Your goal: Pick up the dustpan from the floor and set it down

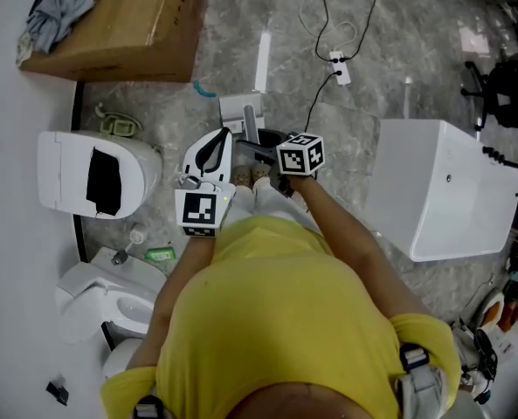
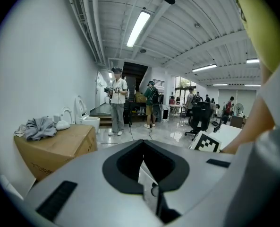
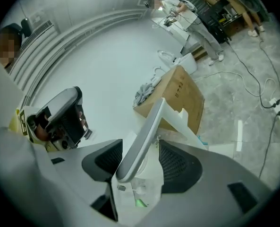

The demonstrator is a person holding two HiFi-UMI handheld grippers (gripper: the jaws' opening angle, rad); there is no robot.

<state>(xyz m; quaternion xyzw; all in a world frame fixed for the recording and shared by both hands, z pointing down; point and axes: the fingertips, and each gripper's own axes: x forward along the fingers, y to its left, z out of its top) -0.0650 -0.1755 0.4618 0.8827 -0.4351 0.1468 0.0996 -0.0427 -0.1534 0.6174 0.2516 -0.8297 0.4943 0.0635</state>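
The white-and-grey dustpan stands on the marble floor in front of the person's feet, its long grey handle rising toward me. My right gripper is open. The handle passes between its jaws with a gap showing on the right side. In the head view that right gripper reaches the dustpan from below. My left gripper hovers just left of it, jaws shut and holding nothing. The left gripper view shows the closed tips pointing out across the room. The dustpan is not in that view.
A cardboard box with grey cloth on it sits at the back left. Toilets line the left wall. A white cabinet stands to the right. A power strip and black cables lie on the floor beyond the dustpan.
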